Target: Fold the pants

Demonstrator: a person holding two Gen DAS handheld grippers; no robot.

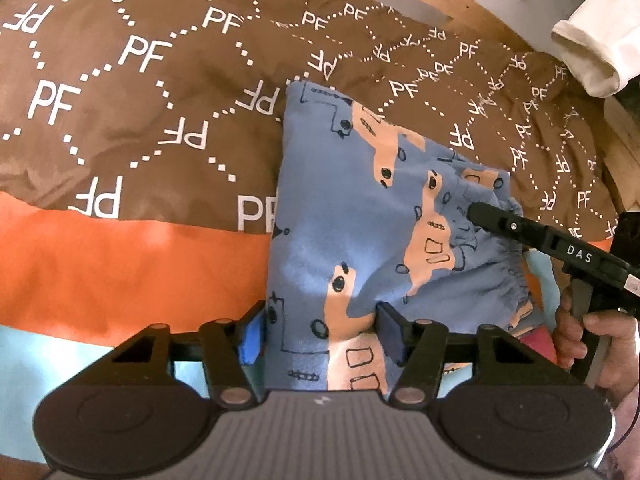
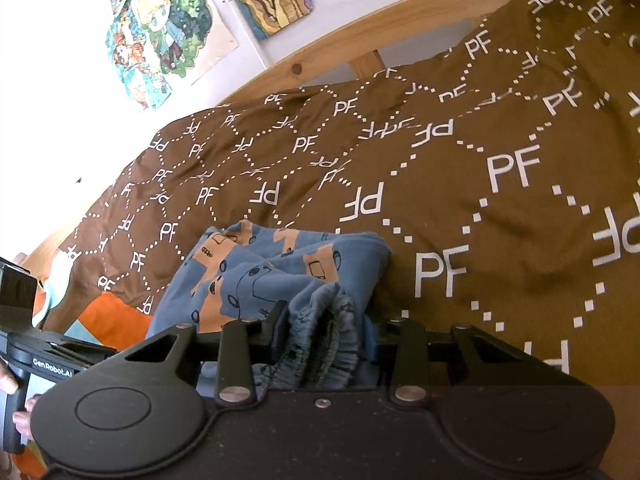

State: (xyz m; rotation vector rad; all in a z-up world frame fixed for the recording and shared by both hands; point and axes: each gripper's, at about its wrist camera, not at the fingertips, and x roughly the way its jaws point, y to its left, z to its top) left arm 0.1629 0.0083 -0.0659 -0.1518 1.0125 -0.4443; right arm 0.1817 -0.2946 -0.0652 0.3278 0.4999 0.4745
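Note:
Blue pants [image 1: 352, 216] with an orange print lie folded on the brown bedcover [image 1: 140, 120]. My left gripper [image 1: 320, 332] straddles their near end. Its blue-padded finger [image 1: 252, 336] touches the left edge and the other finger [image 1: 390, 334] digs into the cloth. In the right wrist view the pants [image 2: 280, 272] bunch up, and my right gripper [image 2: 326, 332] is shut on the gathered elastic waistband [image 2: 320, 344]. From the left wrist view one right finger [image 1: 520, 232] lies on that waistband; its partner is hidden by cloth.
A wooden bed frame [image 2: 320, 52] runs behind the bedcover, with pictures [image 2: 168, 32] on the white wall above it. A white rolled cloth [image 1: 592, 52] sits at the far right. The cover has an orange band [image 1: 120, 272]. A hand [image 1: 600, 344] holds the right gripper's handle.

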